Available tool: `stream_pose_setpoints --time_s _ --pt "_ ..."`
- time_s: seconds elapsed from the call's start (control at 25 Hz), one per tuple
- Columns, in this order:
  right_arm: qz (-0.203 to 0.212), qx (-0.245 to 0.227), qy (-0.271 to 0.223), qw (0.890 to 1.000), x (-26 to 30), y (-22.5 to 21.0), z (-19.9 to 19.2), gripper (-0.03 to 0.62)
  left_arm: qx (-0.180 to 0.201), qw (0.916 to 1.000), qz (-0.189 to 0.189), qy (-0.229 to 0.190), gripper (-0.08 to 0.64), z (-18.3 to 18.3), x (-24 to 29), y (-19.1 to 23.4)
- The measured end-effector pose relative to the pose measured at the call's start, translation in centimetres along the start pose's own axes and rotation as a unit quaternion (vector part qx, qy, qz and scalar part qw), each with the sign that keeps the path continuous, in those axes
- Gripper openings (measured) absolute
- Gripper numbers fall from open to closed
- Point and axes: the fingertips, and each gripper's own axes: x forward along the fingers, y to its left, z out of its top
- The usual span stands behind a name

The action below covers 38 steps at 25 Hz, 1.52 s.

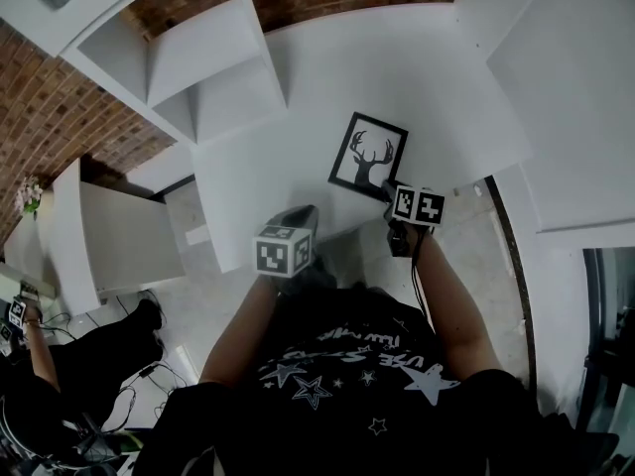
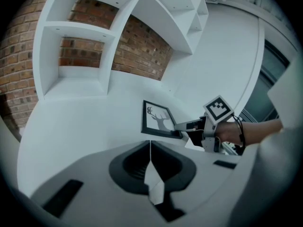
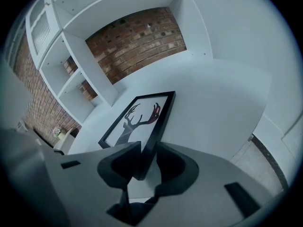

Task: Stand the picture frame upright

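A black picture frame [image 1: 369, 155] with a deer silhouette rests on the white table [image 1: 327, 77], near its front edge. My right gripper [image 1: 389, 188] is shut on the frame's near right corner. In the right gripper view the frame's edge [image 3: 161, 122] runs down between the two jaws of that gripper [image 3: 147, 160]. From the left gripper view the picture frame [image 2: 158, 119] looks tipped up slightly off the table, with the right gripper [image 2: 182, 126] at its corner. My left gripper [image 1: 303, 214] hangs at the table's front edge, left of the frame; its jaws [image 2: 150, 148] are shut with nothing between them.
A white shelf unit [image 1: 198, 67] stands at the table's back left against a brick wall [image 1: 50, 117]. A low white cabinet [image 1: 109, 236] is at the left. Another person [image 1: 60, 365] sits on the floor at the lower left.
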Motion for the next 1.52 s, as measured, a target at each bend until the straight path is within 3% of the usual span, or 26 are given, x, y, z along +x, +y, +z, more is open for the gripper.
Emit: stream_pose_setpoints --time_s 0.84,1.16,1.52 --pt "0.060 -0.066 0.050 0.995 -2.6 -0.3 -3.4 0.107 0.013 0.9995 0.019 0.023 0.018 -3.5 0.6 -3.3" --pt "0.082 -0.087 0.064 0.991 -3.4 0.0 -4.4 0.101 -0.010 0.9985 0.020 0.050 0.018 -4.5 0.6 -3.2" --pt "0.110 -0.099 0.079 0.986 -4.4 -0.5 -5.5 0.095 -0.051 0.9955 -0.033 0.072 0.020 -6.5 1.2 -5.8"
